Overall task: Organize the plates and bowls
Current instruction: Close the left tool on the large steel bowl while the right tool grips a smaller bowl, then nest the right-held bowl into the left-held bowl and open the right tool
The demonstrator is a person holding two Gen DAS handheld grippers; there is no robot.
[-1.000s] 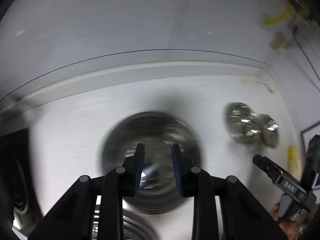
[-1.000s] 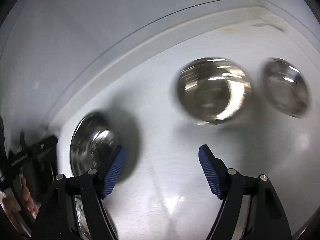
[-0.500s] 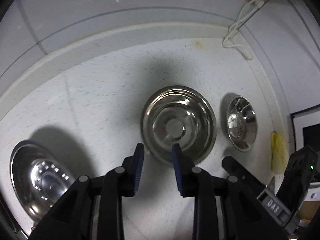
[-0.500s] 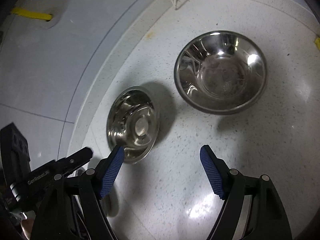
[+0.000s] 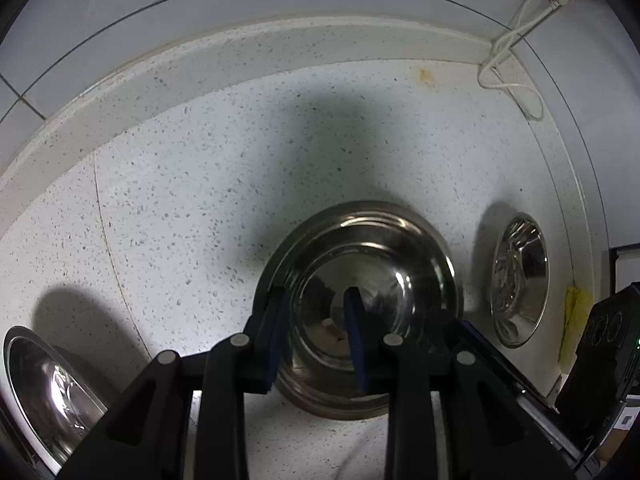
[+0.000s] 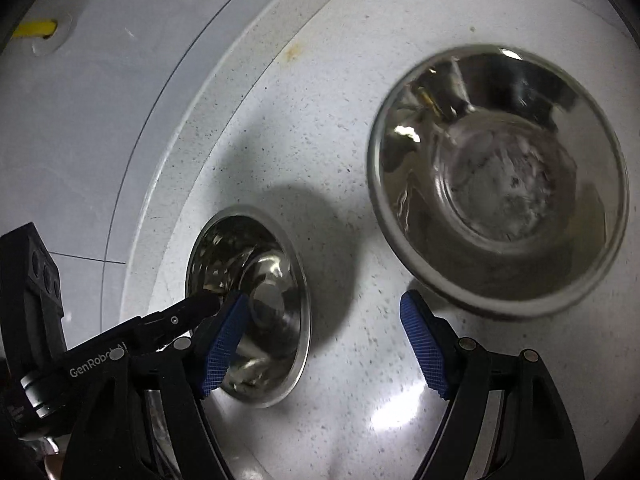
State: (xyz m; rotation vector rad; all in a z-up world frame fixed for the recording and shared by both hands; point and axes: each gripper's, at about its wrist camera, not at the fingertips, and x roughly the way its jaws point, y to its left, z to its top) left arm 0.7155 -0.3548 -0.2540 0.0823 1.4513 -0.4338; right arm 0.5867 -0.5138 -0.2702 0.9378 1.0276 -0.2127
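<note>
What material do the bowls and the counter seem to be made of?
Bowls: likely polished stainless steel, since they show mirror-like reflections and bright glints. Counter: probably terrazzo or speckled stone, white with dark flecks and a slight sheen.

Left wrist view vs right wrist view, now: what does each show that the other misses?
Left wrist only: a third steel dish at the lower left edge, and a yellow item near the counter's right edge. Right wrist only: a yellow mark on the wall. Both: the bowl under the left gripper, the second bowl, and the white cable.
</note>
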